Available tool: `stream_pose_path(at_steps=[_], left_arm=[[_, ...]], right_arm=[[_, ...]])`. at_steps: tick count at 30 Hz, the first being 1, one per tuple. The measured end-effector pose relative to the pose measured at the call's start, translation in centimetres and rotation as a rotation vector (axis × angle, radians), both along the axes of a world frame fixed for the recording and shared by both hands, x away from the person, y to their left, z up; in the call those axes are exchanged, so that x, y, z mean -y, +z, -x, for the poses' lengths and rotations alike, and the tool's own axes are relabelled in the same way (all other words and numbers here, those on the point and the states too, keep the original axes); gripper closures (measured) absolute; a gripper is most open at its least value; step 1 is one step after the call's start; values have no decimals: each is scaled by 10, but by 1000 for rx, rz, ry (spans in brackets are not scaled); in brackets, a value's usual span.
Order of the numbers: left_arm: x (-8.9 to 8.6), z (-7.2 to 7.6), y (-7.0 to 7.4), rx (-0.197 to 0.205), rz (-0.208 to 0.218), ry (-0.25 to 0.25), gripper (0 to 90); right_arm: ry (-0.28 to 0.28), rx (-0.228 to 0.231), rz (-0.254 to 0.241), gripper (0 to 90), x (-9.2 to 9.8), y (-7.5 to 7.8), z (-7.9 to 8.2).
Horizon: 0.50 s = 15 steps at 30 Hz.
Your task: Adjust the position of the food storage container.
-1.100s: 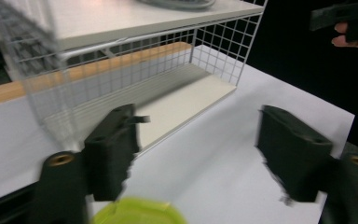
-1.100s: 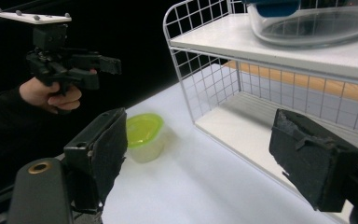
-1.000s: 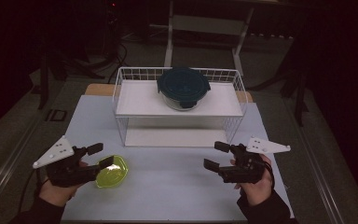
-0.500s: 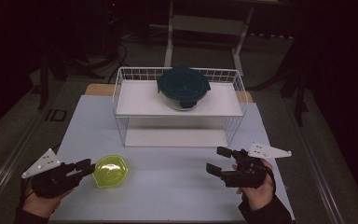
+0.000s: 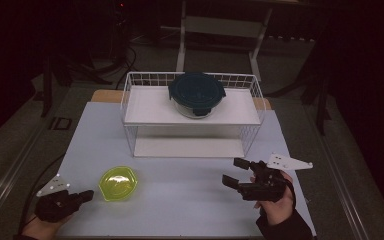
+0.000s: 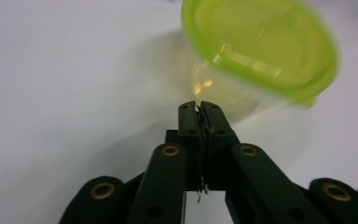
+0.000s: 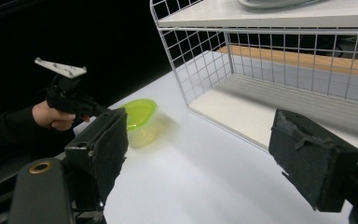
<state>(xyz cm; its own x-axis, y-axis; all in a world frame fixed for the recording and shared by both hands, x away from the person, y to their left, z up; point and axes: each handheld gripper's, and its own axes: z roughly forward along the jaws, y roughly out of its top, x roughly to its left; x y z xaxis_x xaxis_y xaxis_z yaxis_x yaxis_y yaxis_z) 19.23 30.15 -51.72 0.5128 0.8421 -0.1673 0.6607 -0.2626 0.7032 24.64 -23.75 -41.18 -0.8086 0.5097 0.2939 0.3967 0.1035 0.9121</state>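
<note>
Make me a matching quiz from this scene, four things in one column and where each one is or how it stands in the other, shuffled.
1. green-lidded container
2. dark-lidded bowl
3. left gripper
4. right gripper

A. jaws open
B. on the wire rack's top shelf
C. jaws shut, nothing between
D. on the table, near left

Pairs: 1-D, 2-B, 3-C, 4-A

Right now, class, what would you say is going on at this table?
A person holds a gripper in each hand. The left gripper sits low beside a green-lidded container, its fingers having just closed with nothing between them, apart from the container. The right gripper hovers open over the table. A dark-lidded glass bowl rests on top of a white wire rack.
</note>
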Motion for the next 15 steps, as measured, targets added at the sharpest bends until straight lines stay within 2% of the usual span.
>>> stream_pose_path(at_steps=[3, 6, 15], left_arm=[[1, -2, -2, -13, -18, 9, 885], [7, -8, -8, -29, 5, -29, 886], [19, -23, -13, -13, -1, -57, 886]], right_arm=[[1, 2, 2, 191, 0, 0, 0], [-5, 3, -3, 191, 2, 0, -1], [-11, 0, 5, 191, 3, -4, 1]])
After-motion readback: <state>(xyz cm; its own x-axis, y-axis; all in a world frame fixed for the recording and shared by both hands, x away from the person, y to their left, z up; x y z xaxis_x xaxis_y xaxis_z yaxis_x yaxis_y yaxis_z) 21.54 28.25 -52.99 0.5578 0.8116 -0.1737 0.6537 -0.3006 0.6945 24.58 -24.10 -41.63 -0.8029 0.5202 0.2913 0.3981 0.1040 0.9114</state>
